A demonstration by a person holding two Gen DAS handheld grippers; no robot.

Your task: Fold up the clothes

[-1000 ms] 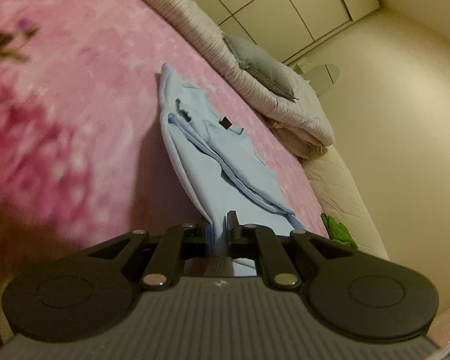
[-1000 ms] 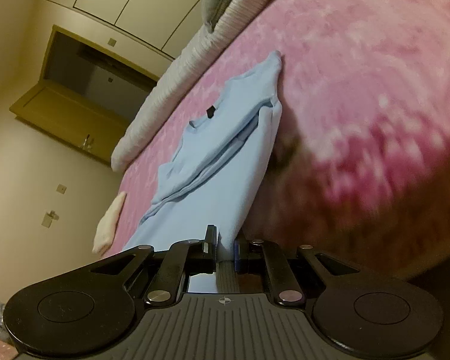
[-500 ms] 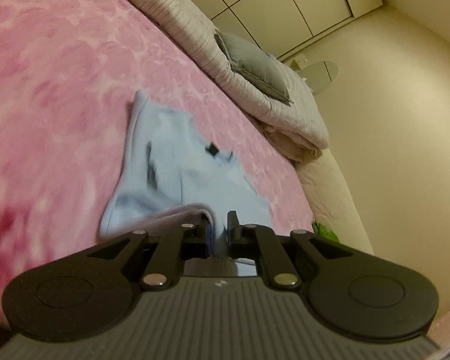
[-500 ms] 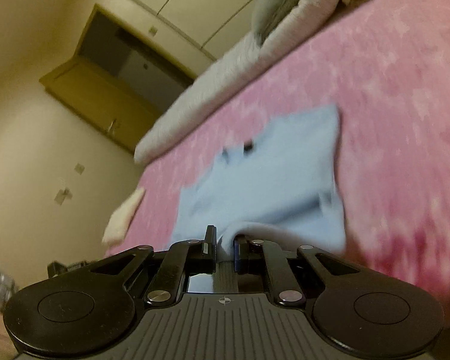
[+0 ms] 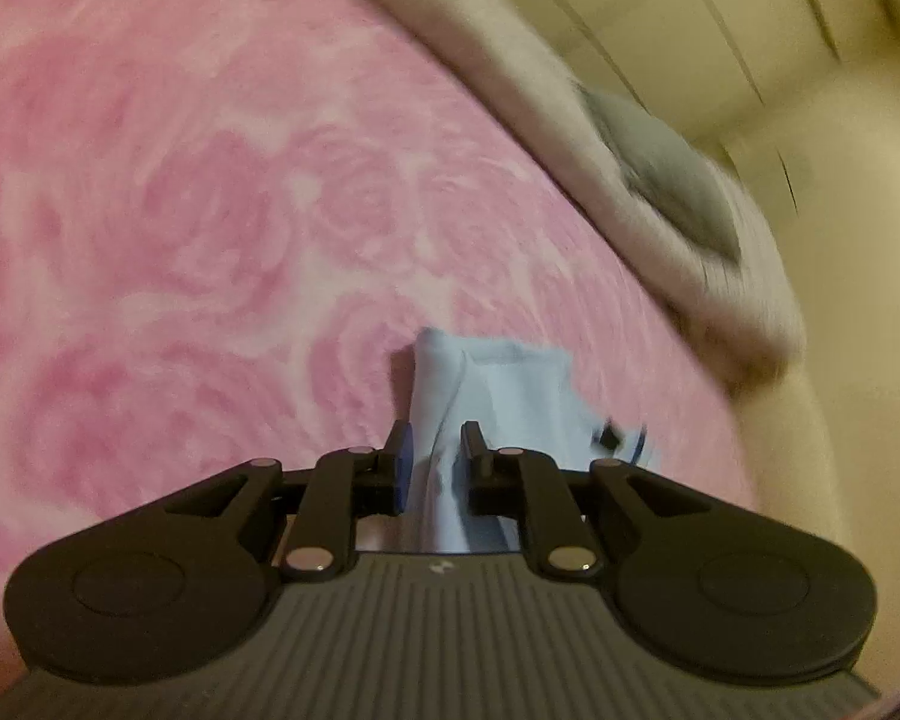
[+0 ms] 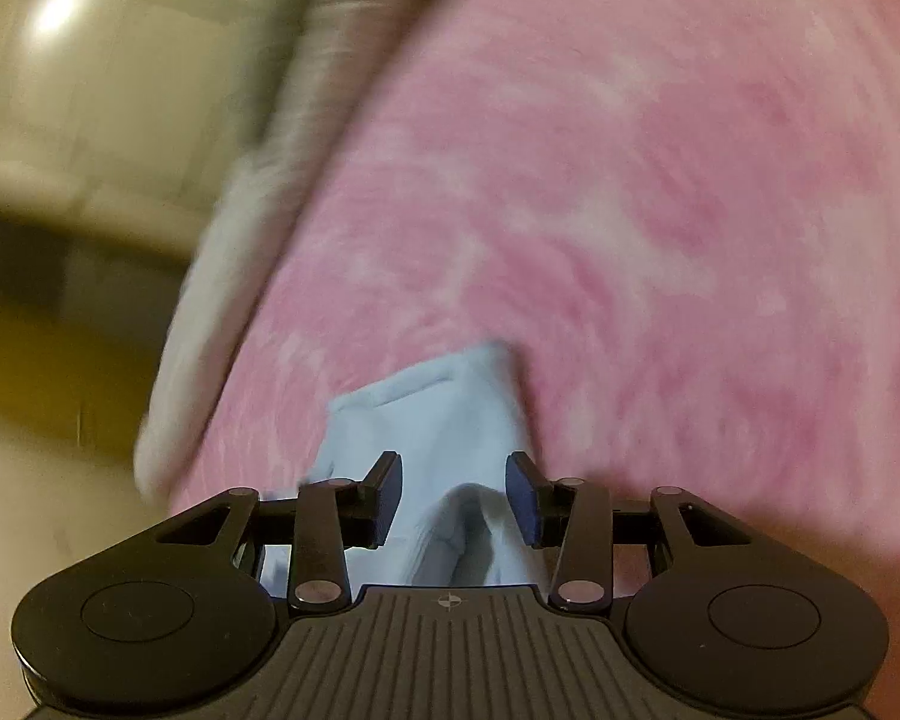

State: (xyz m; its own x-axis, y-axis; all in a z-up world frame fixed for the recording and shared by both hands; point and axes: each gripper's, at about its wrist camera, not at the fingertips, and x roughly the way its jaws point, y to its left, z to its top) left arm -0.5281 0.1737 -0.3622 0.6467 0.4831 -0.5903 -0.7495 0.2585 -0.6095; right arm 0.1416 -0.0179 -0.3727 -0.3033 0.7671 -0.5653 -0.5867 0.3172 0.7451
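Left gripper (image 5: 437, 459): jaws parted a little, a ridge of pale blue cloth between them, contact unclear; likely letting go of an edge.
Right gripper (image 6: 453, 495): spread wide, cloth bunched loose between the jaws, not pinched.
Light blue shirt (image 5: 498, 384): flat on the pink bedspread (image 5: 210, 210), doubled over, collar tag showing.
Around: rolled quilt (image 5: 510, 90) with grey pillow (image 5: 666, 180) beyond; nothing blocking.

We see a bed (image 5: 210, 192) covered with a pink blanket (image 6: 660, 210) that has a rose pattern. A light blue shirt (image 5: 498, 384) lies folded on the blanket. Along the far edge lies a rolled beige quilt (image 5: 546, 120), and a grey pillow (image 5: 666, 168) rests on it.
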